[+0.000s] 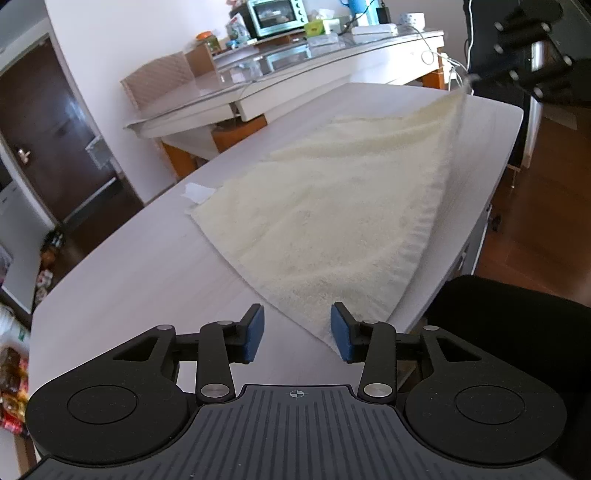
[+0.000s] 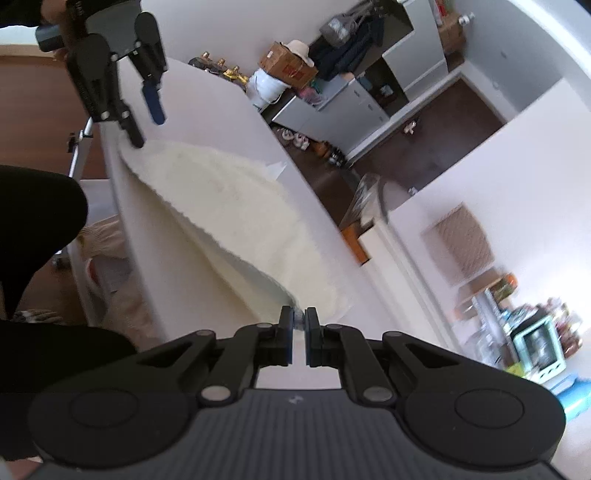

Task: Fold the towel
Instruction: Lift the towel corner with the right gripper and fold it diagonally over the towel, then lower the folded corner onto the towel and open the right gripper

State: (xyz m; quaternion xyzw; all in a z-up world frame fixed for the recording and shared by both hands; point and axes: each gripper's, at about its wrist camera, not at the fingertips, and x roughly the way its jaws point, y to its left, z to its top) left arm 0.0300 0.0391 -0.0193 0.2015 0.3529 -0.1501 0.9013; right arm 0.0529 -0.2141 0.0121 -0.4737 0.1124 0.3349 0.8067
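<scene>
A cream towel (image 1: 332, 221) lies on the white table (image 1: 147, 280). My left gripper (image 1: 297, 332) is open, its blue pads either side of the towel's near corner, which still rests on the table. My right gripper (image 2: 300, 325) is shut on the towel's (image 2: 229, 206) far corner and holds it lifted, so that edge rises off the table. The right gripper also shows in the left wrist view (image 1: 476, 79) at the top right, pinching the raised corner. The left gripper shows in the right wrist view (image 2: 146, 118), open above the other corner.
A paper scrap (image 1: 197, 192) lies by the towel's left corner. A second table (image 1: 295, 81) with a toaster oven (image 1: 275, 16) and clutter stands behind. A black chair (image 1: 517, 332) sits at the table's right edge. Wooden floor lies beyond.
</scene>
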